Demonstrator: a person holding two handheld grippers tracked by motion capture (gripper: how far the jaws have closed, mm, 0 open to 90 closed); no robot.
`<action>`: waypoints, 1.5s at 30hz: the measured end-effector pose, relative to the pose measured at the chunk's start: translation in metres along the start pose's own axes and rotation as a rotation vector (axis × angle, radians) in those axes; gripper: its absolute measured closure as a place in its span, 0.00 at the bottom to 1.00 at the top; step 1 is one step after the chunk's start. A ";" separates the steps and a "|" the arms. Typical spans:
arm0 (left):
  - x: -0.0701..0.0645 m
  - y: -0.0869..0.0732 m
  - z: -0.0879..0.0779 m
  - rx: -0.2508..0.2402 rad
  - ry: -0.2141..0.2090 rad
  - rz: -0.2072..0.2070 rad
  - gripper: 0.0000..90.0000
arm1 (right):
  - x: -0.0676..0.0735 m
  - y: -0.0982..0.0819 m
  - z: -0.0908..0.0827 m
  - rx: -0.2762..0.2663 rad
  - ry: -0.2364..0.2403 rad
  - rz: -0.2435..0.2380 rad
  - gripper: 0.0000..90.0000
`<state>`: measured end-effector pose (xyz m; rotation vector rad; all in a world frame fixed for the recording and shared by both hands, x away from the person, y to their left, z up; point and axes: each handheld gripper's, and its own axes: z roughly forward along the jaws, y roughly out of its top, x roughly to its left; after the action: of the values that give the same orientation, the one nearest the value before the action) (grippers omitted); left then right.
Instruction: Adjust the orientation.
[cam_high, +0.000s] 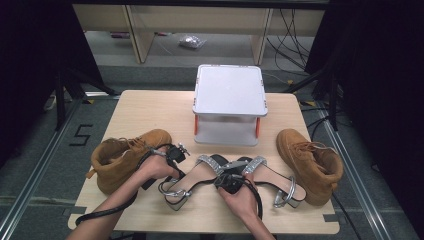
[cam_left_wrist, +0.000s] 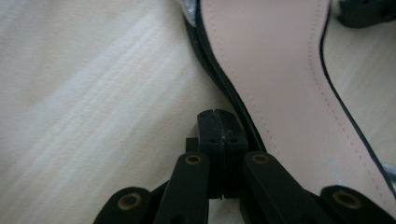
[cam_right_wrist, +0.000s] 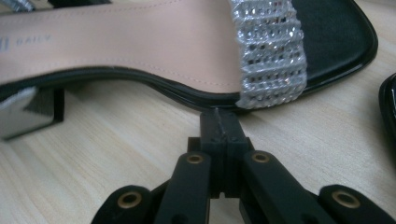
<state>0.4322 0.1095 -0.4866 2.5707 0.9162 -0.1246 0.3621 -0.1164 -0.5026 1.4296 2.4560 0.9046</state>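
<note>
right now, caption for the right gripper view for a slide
Shut right claw at the edge of a sandal with a glitter strap.

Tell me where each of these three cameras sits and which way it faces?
High view: above the person's side, looking forward and down on the table; both forearms, the left hand-held gripper and right hand-held gripper show.
Left gripper view: rides on the left hand-held gripper, looking along its shut jaws at the left sandal.
Right gripper view: rides on the right hand-held gripper, jaws shut, facing the right sandal and its glittery strap.
Shared: all three show the wooden table and the sandals.
</note>
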 end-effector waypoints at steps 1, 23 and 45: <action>-0.001 -0.001 0.000 -0.001 -0.008 0.005 1.00 | 0.001 0.000 0.000 -0.006 0.018 0.004 1.00; -0.039 -0.006 0.010 -0.039 -0.063 0.072 1.00 | 0.003 0.001 -0.003 -0.011 0.064 0.001 1.00; -0.055 -0.003 0.013 -0.138 0.026 0.110 0.96 | -0.003 -0.003 -0.018 -0.007 0.045 0.029 0.90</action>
<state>0.3875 0.0744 -0.4872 2.4921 0.7629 0.0031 0.3540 -0.1275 -0.4907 1.4617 2.4679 0.9605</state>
